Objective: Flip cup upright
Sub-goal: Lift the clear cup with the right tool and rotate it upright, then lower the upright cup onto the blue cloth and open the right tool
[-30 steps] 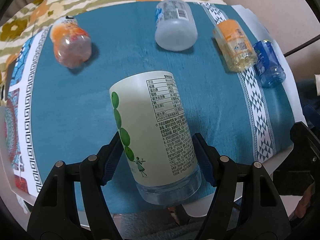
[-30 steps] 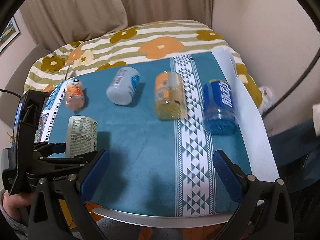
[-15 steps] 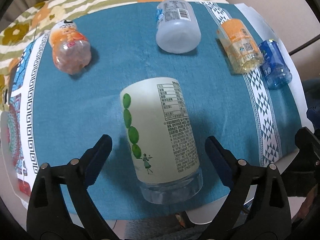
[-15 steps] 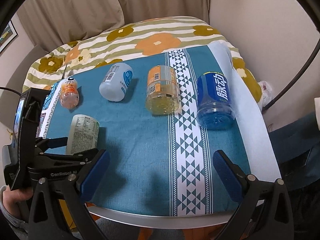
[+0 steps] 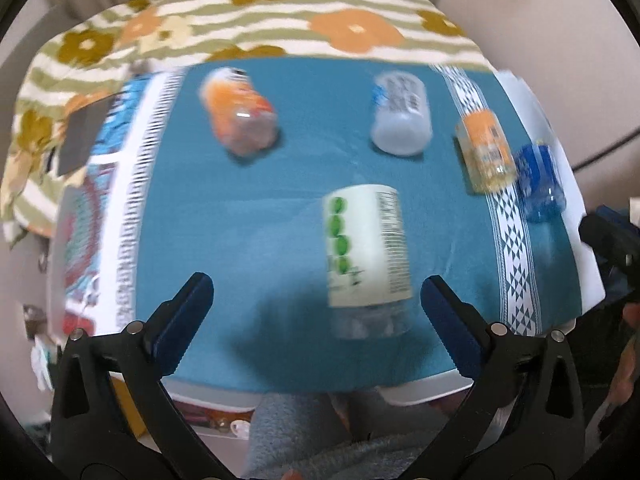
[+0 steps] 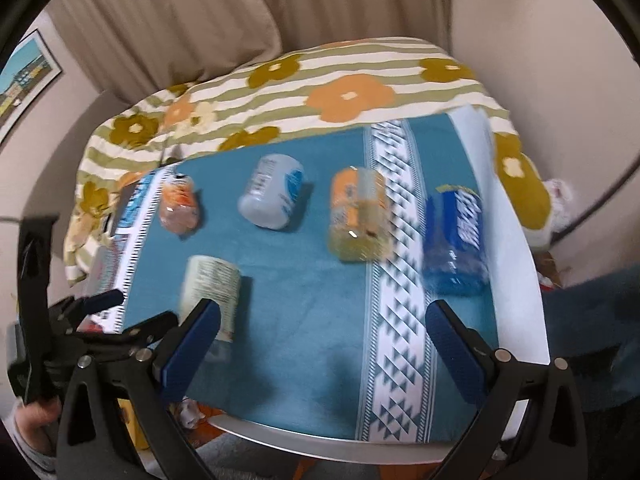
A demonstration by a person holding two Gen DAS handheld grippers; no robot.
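Several cut-bottle cups stand on a blue cloth (image 5: 248, 216). The green-dotted white-label cup (image 5: 366, 248) stands nearest, clear base toward me; it also shows in the right wrist view (image 6: 210, 284). My left gripper (image 5: 316, 304) is open and empty, pulled back from this cup toward the table's near edge; it also shows in the right wrist view (image 6: 104, 312). My right gripper (image 6: 324, 336) is open and empty above the near edge, with the blue-label cup (image 6: 454, 240) ahead on the right.
An orange-label cup (image 5: 240, 114), a white cup (image 5: 402, 112), an orange-yellow cup (image 5: 486, 150) and the blue cup (image 5: 540, 182) stand farther back. They also show in the right wrist view: (image 6: 178, 208), (image 6: 274, 192), (image 6: 358, 214). A flowered blanket (image 6: 340, 84) lies behind.
My left gripper opened, let go of the green-dotted cup and drew back and left. The cup stays standing on the cloth. The right gripper shifted slightly; both views are blurred by motion.
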